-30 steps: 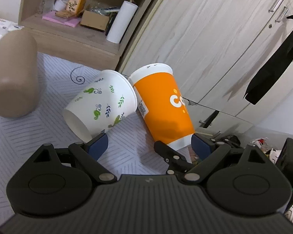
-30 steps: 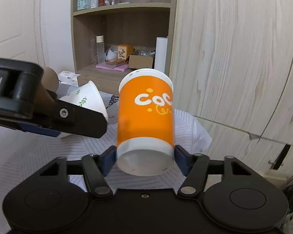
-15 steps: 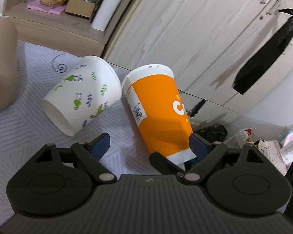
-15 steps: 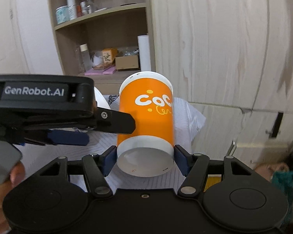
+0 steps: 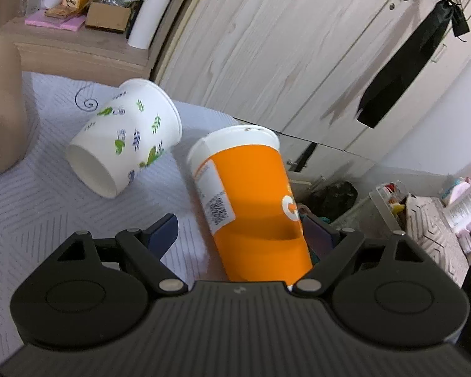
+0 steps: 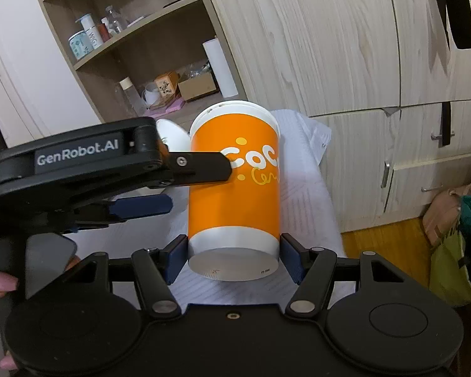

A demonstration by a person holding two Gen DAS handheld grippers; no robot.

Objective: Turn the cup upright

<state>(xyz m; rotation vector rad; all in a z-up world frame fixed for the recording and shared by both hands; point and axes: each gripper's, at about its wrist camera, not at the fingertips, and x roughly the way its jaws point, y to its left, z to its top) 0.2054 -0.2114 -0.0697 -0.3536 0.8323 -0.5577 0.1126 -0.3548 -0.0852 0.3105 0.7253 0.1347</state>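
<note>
Two paper cups in view. Orange cup (image 6: 234, 188): lifted off the table (image 5: 25, 220), clamped at its closed base between both pads of the right gripper (image 6: 232, 256), rim pointing away toward 12 o'clock, body roughly horizontal to slightly tilted. White leaf-print cup (image 5: 125, 138): lying on its side on the table at 10 o'clock in the left wrist view, untouched. Left gripper (image 5: 241, 235): jaws spread wide, straddling the orange cup's side without pressing it; holds nothing. Step in hand, by judgement: mid-flip of the orange cup. Next move likely calls for rotating the right wrist until the base faces down, then setting it on the table and releasing.
</note>
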